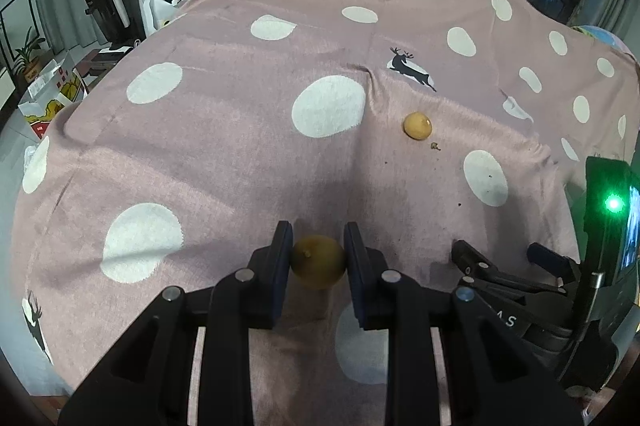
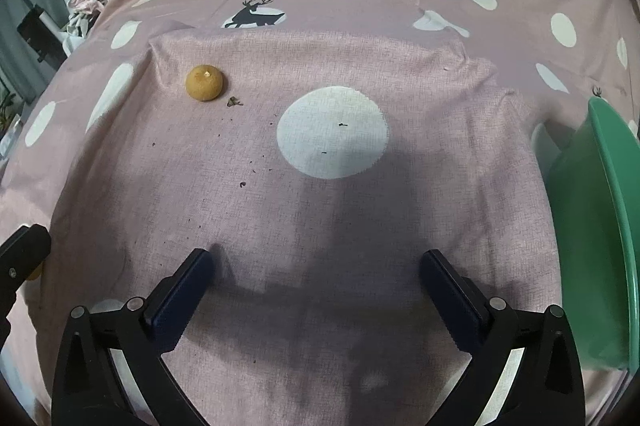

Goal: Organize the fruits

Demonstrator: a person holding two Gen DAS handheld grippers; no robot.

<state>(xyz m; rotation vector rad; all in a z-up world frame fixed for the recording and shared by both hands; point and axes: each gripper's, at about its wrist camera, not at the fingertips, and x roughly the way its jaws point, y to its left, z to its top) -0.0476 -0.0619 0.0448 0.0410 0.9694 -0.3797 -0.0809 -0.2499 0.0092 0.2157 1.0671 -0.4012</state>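
Note:
My left gripper (image 1: 318,246) is shut on a small round yellow-brown fruit (image 1: 318,262), held between its two pads just above the pink spotted cloth (image 1: 224,154). A second small yellow-brown fruit (image 1: 418,125) lies on the cloth further ahead and to the right; it also shows in the right wrist view (image 2: 206,82), far left of centre. My right gripper (image 2: 316,286) is open and empty, low over the cloth. The right gripper's body shows in the left wrist view (image 1: 516,286) at the right edge.
A green plastic bowl (image 2: 600,226) stands at the right edge of the cloth. Small dark crumbs and a stem bit (image 2: 234,101) lie near the loose fruit. Boxes and clutter (image 1: 60,86) sit on the floor to the left, windows behind.

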